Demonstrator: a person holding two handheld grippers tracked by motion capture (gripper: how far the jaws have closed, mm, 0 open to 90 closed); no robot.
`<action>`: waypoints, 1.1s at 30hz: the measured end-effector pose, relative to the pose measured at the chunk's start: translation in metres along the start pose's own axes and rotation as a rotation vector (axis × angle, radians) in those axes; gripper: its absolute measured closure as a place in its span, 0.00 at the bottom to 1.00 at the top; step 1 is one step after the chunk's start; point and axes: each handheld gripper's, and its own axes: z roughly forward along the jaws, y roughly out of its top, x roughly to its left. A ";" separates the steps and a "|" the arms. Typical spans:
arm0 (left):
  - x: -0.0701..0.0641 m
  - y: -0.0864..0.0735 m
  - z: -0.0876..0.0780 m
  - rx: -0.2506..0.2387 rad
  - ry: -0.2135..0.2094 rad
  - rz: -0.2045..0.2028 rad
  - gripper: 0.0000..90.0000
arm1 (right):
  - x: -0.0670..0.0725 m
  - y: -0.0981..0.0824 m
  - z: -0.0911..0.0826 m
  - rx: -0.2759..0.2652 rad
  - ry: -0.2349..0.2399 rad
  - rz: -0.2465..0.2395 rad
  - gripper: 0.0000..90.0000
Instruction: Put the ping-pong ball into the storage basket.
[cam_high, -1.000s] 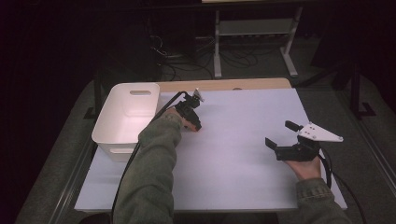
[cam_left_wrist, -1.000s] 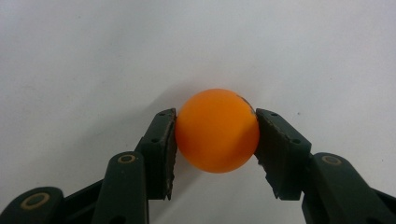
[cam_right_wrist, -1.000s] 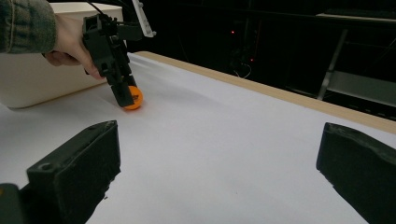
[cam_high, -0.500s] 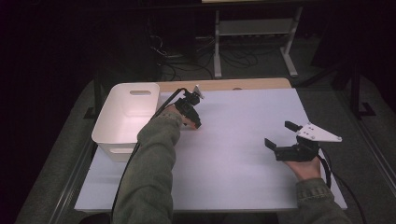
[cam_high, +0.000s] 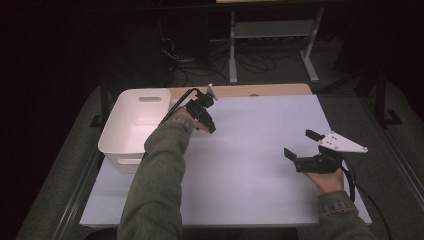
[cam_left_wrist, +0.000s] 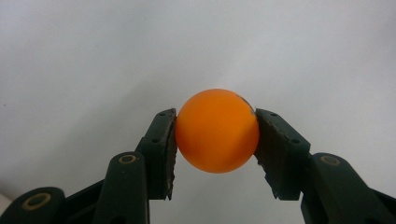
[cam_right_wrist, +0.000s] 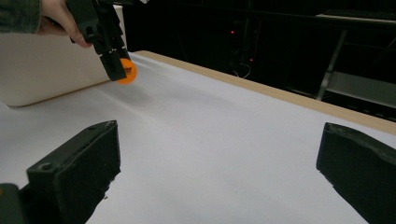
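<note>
Orange ball (cam_left_wrist: 217, 130) sits clamped between the left gripper (cam_left_wrist: 215, 135) pads — one pad pressed on each side, ball clear of the white desk (cam_high: 250, 150) surface below it. In the right gripper view the ball hangs at the tips of the left gripper, just above the desk & close beside the wall of the white bin (cam_high: 132, 125). High view: left gripper points down near the bin's right side, towards the desk's far edge. Right gripper (cam_high: 302, 145) is well apart, over the desk's right part — jaws spread wide w/ nothing between them, hand under it.
</note>
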 end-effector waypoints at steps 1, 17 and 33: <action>-0.001 0.000 -0.002 0.002 -0.001 0.000 0.56 | 0.000 0.000 0.000 0.000 0.000 0.000 0.00; 0.000 -0.008 -0.040 -0.020 -0.007 0.010 0.56 | 0.001 0.000 -0.001 0.001 0.000 -0.001 0.00; -0.011 -0.006 -0.070 -0.012 0.006 0.100 0.56 | 0.000 -0.001 -0.001 0.007 -0.005 0.004 0.00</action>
